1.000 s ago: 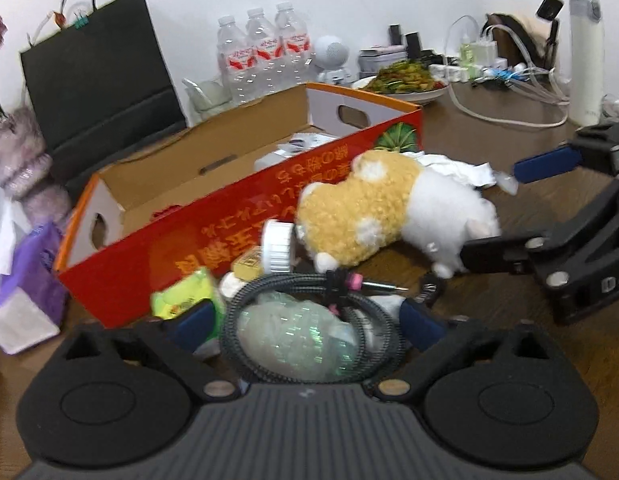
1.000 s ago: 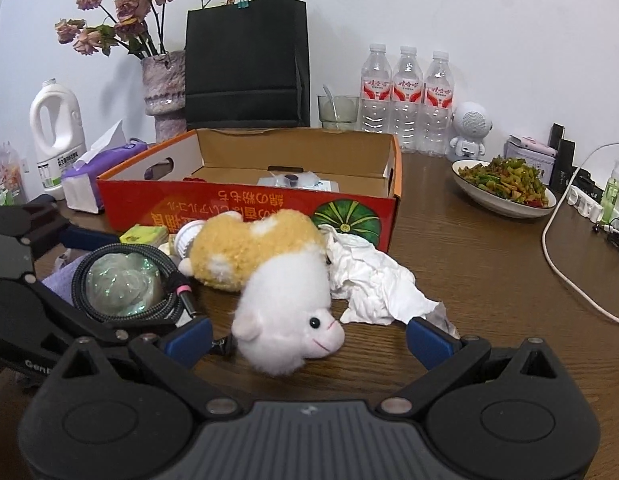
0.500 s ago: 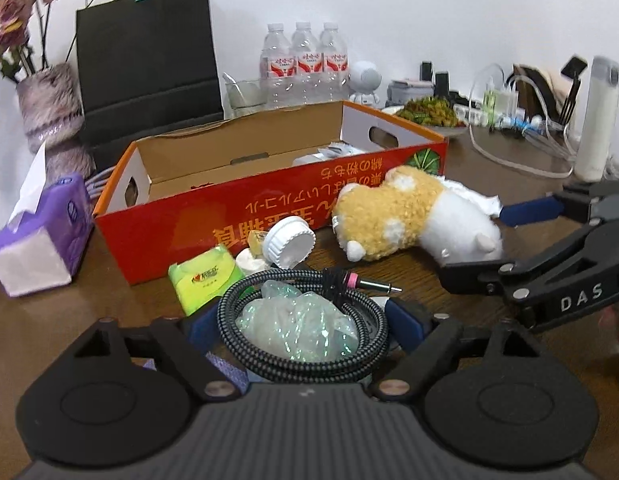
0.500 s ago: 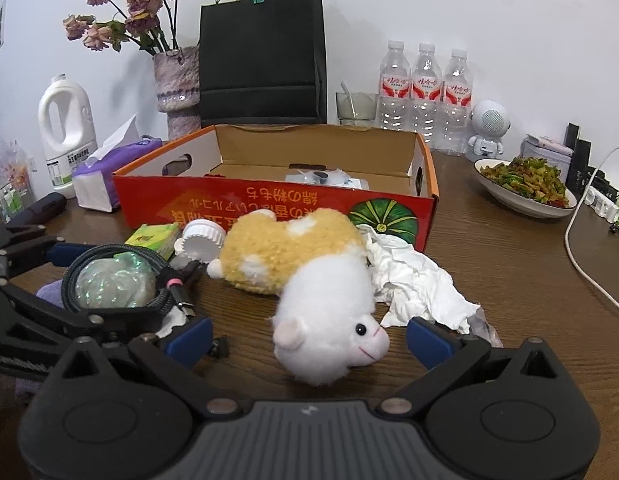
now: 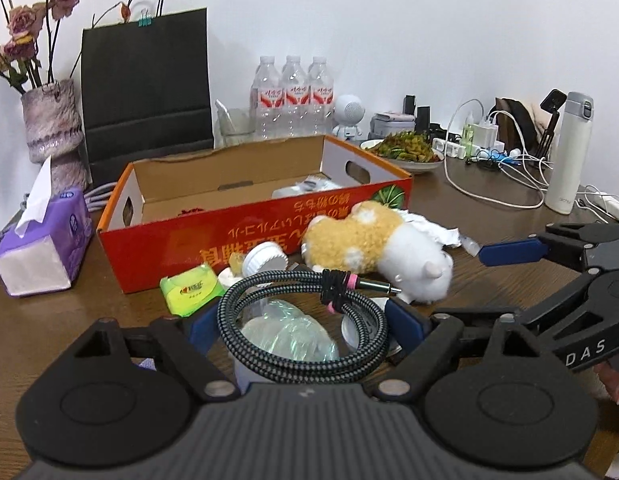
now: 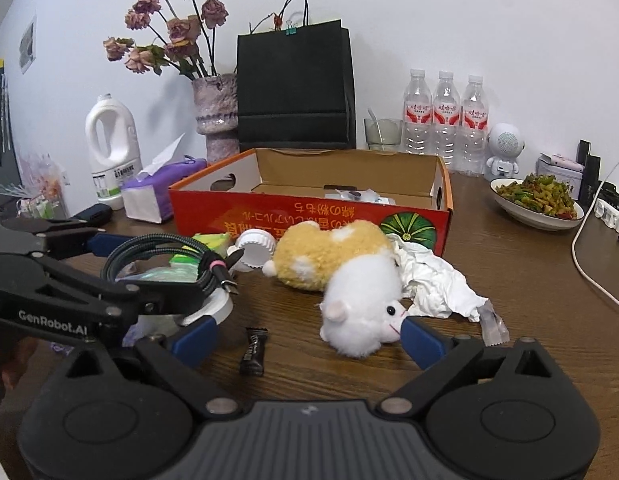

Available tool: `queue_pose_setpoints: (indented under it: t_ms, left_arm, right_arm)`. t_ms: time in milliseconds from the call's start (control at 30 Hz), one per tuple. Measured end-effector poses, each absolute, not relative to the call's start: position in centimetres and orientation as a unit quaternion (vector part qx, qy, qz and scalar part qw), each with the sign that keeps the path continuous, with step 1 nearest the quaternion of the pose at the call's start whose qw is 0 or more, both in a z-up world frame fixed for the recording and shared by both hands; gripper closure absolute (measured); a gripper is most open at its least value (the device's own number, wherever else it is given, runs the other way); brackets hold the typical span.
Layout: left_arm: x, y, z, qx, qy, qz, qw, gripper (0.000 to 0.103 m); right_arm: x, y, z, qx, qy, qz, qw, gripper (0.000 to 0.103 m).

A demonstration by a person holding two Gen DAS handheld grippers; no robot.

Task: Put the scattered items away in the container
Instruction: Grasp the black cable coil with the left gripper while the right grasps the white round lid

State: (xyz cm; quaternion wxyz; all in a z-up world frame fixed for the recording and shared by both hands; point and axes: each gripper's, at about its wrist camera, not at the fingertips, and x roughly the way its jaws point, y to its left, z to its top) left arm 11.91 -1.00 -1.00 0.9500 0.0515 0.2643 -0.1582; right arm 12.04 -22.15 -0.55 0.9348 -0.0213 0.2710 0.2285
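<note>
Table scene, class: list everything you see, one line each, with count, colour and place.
cardboard box: one, orange-red, table centre
plush toy: one, yellow-white, before box
crumpled tissue: one, white, beside toy
coiled cable: one, black, between left jaws
tissue box: one, purple, left of box
water bottles: three, clear, behind box
paper bag: one, black, against wall
food dish: one, white, right of box
left gripper: one, black, holding cable
right gripper: one, black, jaws closing, toy's head between

Lived-in home table — vase point(image 6: 215, 110) of dried flowers, food dish point(image 6: 535, 200) (chargers nearby)
</note>
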Motion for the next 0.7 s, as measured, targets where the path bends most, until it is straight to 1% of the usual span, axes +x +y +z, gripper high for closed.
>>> queue_pose_setpoints:
  t_ms: [100,133,167,200,233,267,400,533,633,700]
  left_arm:
    - [11.5,-1.4,-1.0,0.049,0.266,-0.159,0.95,0.016]
    - [11.3,-1.5,-1.2,0.049,0.268,-0.159,0.949,0.016]
    - [11.1,-1.7,-1.3,0.051,0.27,-0.159,0.948,0.016]
    - [10.9,-2.0,-1.6,0.053,0.272,-0.158,0.948,0.016]
    - [10.7,-2.1,-1.8,0.055,0.273,-0.158,0.947,0.016]
    - [10.5,-2.3,-2.0,0.057,0.273,-0.156,0.948,0.016]
    - [10.2,-2.3,-2.2,0.046,0.272,-0.16,0.948,0.016]
    - [10.0,-2.6,-2.2,0.054,0.272,-0.158,0.948,0.016]
    - [10.0,-2.8,-2.1,0.057,0.27,-0.155,0.949,0.016]
    - [10.0,-2.9,-2.2,0.066,0.268,-0.148,0.95,0.016]
  right_arm:
    - [11.8,-23.1,-0.6,0.007,0.276,0.234,0.932,0.009]
    - [11.8,-23.4,-0.6,0.02,0.279,0.238,0.93,0.011]
    - [11.8,-23.7,-0.7,0.03,0.284,0.243,0.927,0.017]
    - [11.8,-24.0,-0.8,0.039,0.29,0.249,0.923,0.021]
    - [11.8,-24.2,-1.0,0.047,0.297,0.257,0.919,0.028]
    - [11.9,-24.3,-1.3,0.054,0.304,0.264,0.914,0.033]
    - [13.1,-25.4,-2.6,0.122,0.344,0.294,0.883,0.041]
    - [13.8,-25.7,-3.3,0.174,0.359,0.309,0.863,0.055]
    - [14.0,-25.4,-3.4,0.194,0.364,0.316,0.854,0.063]
    - [14.1,-25.4,-3.4,0.202,0.363,0.317,0.853,0.063]
